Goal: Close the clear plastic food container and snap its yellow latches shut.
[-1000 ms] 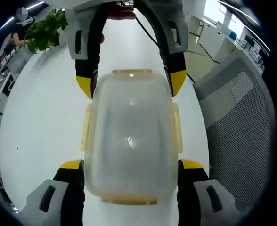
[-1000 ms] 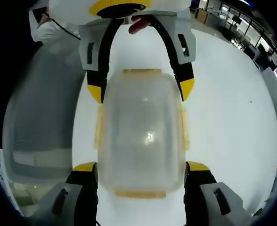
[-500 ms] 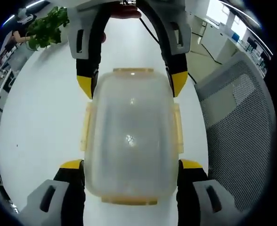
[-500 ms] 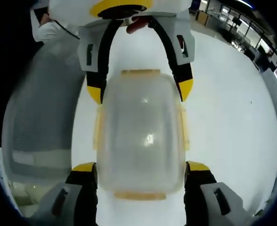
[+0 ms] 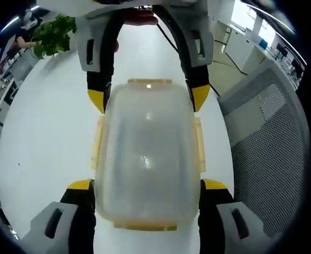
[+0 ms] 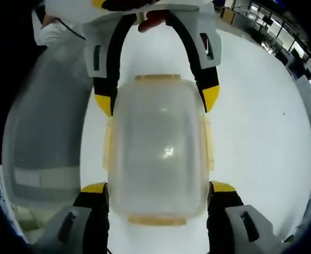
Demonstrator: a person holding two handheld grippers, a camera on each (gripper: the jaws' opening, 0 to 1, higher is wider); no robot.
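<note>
Clear plastic: container (image 5: 147, 153) on white desk (image 5: 44, 137), lid seated.
Left tool (image 5: 147, 185): jaws wide, straddling one end.
Right tool (image 6: 158, 188): likewise, opposite end.
Risk: uneven squeeze could skid it.

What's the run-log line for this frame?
container: lid on, on white table | left gripper: jaws astride near end | right gripper: jaws astride opposite end | side latches: appear unsnapped
</note>
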